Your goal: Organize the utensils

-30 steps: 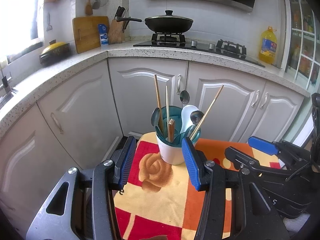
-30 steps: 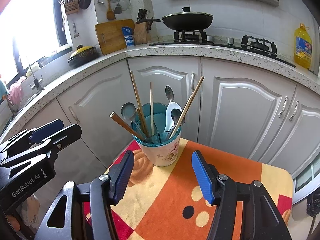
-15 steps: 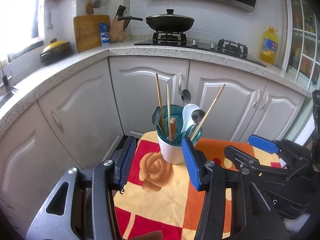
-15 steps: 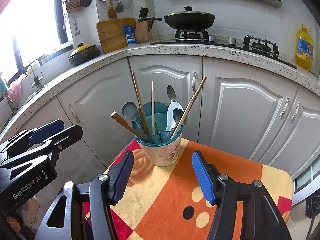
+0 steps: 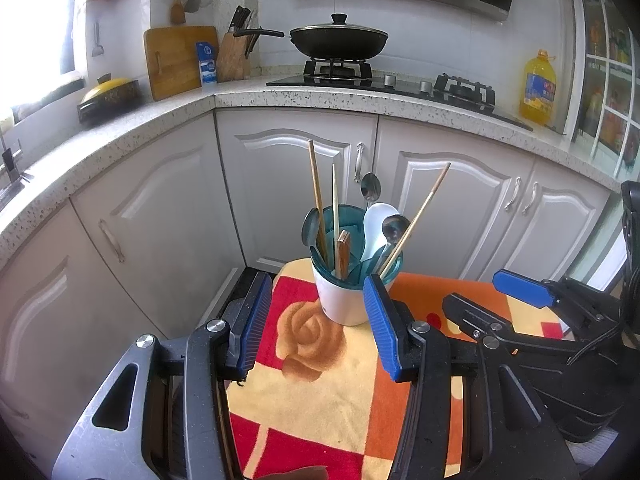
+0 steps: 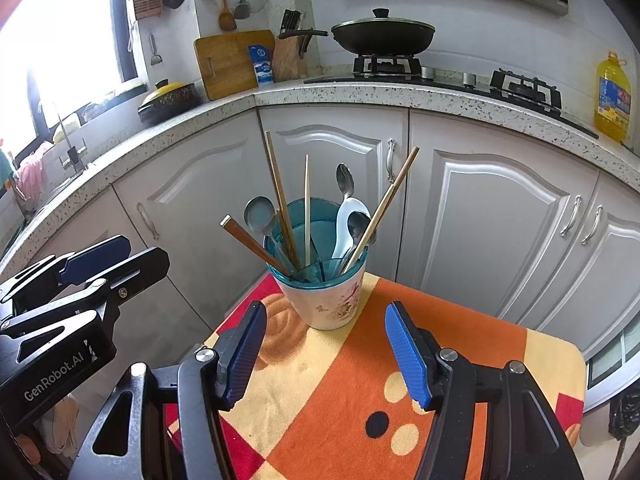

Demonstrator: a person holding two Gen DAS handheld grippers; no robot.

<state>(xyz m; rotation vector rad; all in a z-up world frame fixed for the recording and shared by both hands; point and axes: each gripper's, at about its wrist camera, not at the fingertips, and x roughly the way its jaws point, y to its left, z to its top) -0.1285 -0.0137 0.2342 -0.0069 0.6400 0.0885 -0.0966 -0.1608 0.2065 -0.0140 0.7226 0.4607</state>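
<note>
A white flowered cup (image 5: 340,304) (image 6: 325,300) with a teal insert stands upright at the far edge of a small cloth-covered table (image 6: 360,380). It holds several wooden chopsticks (image 6: 280,200), metal spoons (image 6: 258,212) and a white ceramic spoon (image 5: 378,224). My left gripper (image 5: 316,320) is open just short of the cup, nothing between its blue pads. My right gripper (image 6: 325,354) is open too, a little short of the cup, with nothing in it. Each gripper shows at the side of the other's view.
The table carries an orange, red and yellow flowered cloth (image 5: 320,380). Behind it run white cabinet doors (image 6: 480,208) under a speckled countertop (image 5: 300,100) with a gas hob, a lidded pan (image 5: 338,40), a cutting board, a knife block and a yellow oil bottle (image 5: 538,88).
</note>
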